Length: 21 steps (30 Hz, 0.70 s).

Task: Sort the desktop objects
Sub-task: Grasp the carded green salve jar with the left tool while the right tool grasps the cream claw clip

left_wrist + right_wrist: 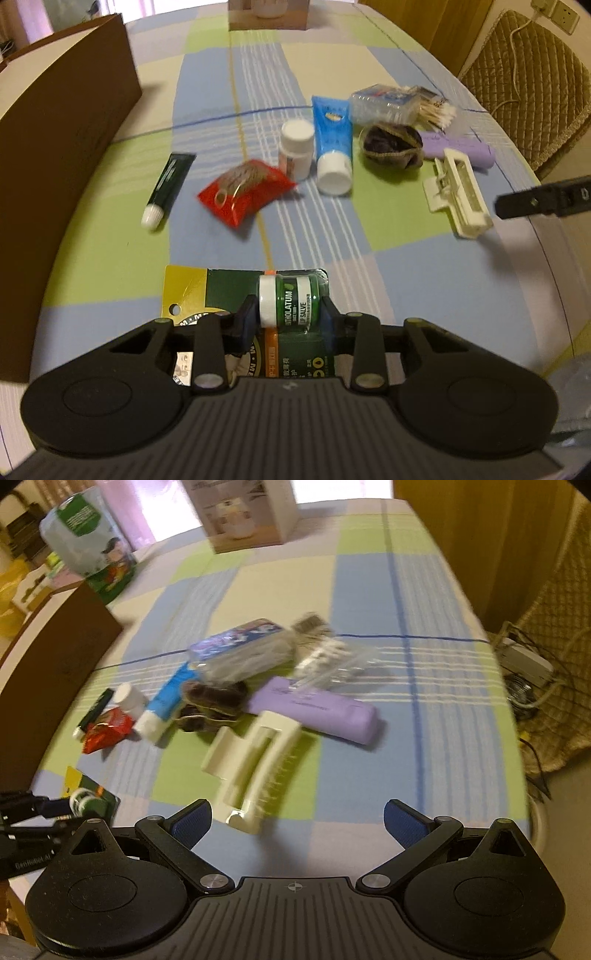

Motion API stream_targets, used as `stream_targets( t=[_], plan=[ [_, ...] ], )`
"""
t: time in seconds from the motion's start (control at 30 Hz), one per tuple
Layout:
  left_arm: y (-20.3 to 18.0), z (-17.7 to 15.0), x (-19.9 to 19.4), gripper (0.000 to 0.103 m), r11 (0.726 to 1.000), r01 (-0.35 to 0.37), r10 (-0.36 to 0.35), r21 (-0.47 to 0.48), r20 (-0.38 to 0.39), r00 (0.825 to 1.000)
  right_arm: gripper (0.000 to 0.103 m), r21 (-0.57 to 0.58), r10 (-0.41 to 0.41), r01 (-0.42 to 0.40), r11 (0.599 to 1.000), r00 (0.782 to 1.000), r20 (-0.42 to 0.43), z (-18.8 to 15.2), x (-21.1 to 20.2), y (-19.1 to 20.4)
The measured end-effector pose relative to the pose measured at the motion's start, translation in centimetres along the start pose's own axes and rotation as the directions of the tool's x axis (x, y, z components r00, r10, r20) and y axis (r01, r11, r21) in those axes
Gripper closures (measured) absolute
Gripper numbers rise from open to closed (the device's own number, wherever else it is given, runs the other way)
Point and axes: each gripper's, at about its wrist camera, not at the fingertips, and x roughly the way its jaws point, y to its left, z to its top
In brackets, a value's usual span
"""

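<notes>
A green lip salve jar in its blister card lies on the checked tablecloth near the front edge. My left gripper is shut on the jar, one blue pad on its white lid and the other on its green end. The same jar and left gripper show at the lower left of the right wrist view. My right gripper stands open and holds nothing, just short of a cream hair clip. One of its fingers enters the left wrist view from the right.
Further back lie a green tube, red sachet, white bottle, blue tube, dark scrunchie, purple case, cotton swabs and a clear box. A brown cardboard box stands at the left. A chair is at the right.
</notes>
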Motion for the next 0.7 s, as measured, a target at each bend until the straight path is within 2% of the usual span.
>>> stream_targets(
  t=[0.1, 0.23, 0.27, 0.3, 0.43, 0.47, 0.5, 0.7],
  plan=[
    [0.5, -0.1, 0.3, 0.070, 0.999, -0.006, 0.006, -0.049, 0.003, 1.000, 0.000, -0.016, 0.018, -0.018, 1.000, 1.000, 0.011, 0.5, 0.9, 0.9],
    [0.6, 0.6, 0.8, 0.073, 0.998, -0.007, 0.009, -0.066, 0.037, 0.999, 0.000, -0.028, 0.017, -0.017, 0.999, 1.000, 0.017, 1.2, 2.2, 2.1],
    [0.4, 0.7, 0.8, 0.073, 0.998, -0.016, 0.018, -0.055, 0.043, 0.999, 0.021, -0.032, 0.012, -0.011, 0.999, 1.000, 0.016, 1.3, 2.6, 2.3],
    [0.3, 0.8, 0.9, 0.073, 0.999, -0.025, 0.027, -0.044, 0.048, 0.998, 0.036, -0.034, 0.006, -0.005, 0.999, 1.000, 0.014, 1.4, 3.0, 2.5],
    [-0.1, 0.3, 0.7, 0.073, 0.999, -0.039, 0.040, -0.024, 0.045, 0.998, 0.037, -0.054, -0.038, 0.038, 0.998, 0.999, 0.008, 1.3, 3.9, 3.2],
    [-0.1, 0.2, 0.6, 0.073, 0.999, -0.041, 0.042, -0.021, 0.044, 0.998, 0.050, -0.074, -0.050, 0.051, 0.996, 0.999, 0.014, 1.1, 3.9, 3.4],
    [-0.1, 0.0, 0.5, 0.073, 0.999, -0.040, 0.041, -0.021, 0.041, 0.998, 0.054, -0.100, -0.062, 0.064, 0.993, 0.998, 0.019, 1.0, 3.8, 3.6],
    [0.1, -1.0, -1.1, 0.074, 0.999, -0.035, 0.036, -0.017, 0.045, 0.998, 0.055, -0.165, -0.036, 0.031, 0.986, 0.999, -0.027, -0.5, 2.8, 4.0]
  ],
)
